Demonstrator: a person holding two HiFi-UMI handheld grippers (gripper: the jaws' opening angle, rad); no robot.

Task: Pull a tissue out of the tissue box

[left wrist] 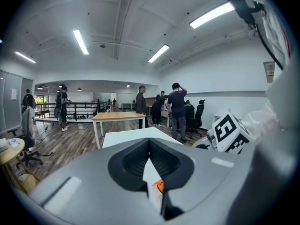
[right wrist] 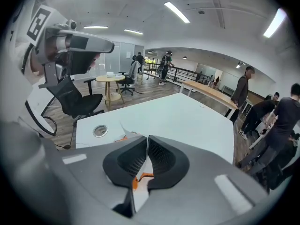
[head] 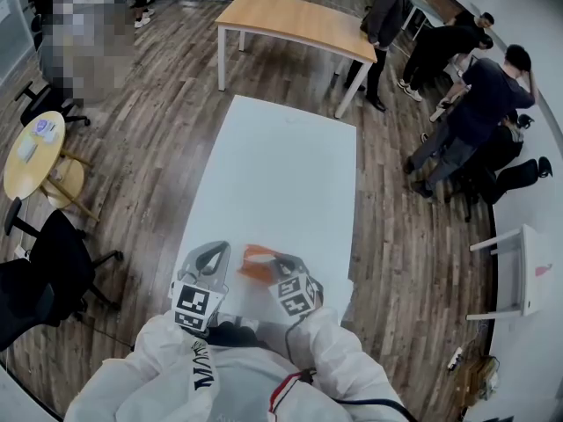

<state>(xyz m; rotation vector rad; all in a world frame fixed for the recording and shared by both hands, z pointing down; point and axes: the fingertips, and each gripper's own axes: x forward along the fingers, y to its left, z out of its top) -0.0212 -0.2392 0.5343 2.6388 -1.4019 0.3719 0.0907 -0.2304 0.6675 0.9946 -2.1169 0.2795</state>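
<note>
The right tool (right wrist: 147,142) has its jaws closed, pads meeting at the tips, and is angled down at the worktop (head: 281,156). Behind the tips its slot shows a white strip with an orange edge. Whether a ply is pinched there cannot be decided. The left tool (left wrist: 149,146) is also closed tip to tip and held nearer level. The same white-and-orange sliver shows through its slot, with nothing identifiable gripped.

The tissue box (head: 257,255) is the orange object on the near end of the white worktop, between the two tools. It lies right at the right tool's tips and a little apart from the left tool's, on that tool's right. The right hand is judged the nearer and the likelier to draw. The box's long axis cannot be told.

The tissue (right wrist: 123,128) appears as a white pointed corner standing up just left of the right tool's jaws, beside an orange edge. The coming pull turns on this offset.

View comparison:
- **Head view:** it alone gives the plan layout.
- **Right gripper view:** it alone shows the raised tissue corner and a round port (right wrist: 99,131) set in the worktop.
- **Left gripper view:** it shows the right tool's marker cube (left wrist: 229,132) close at its right, but almost nothing of the box.
</note>
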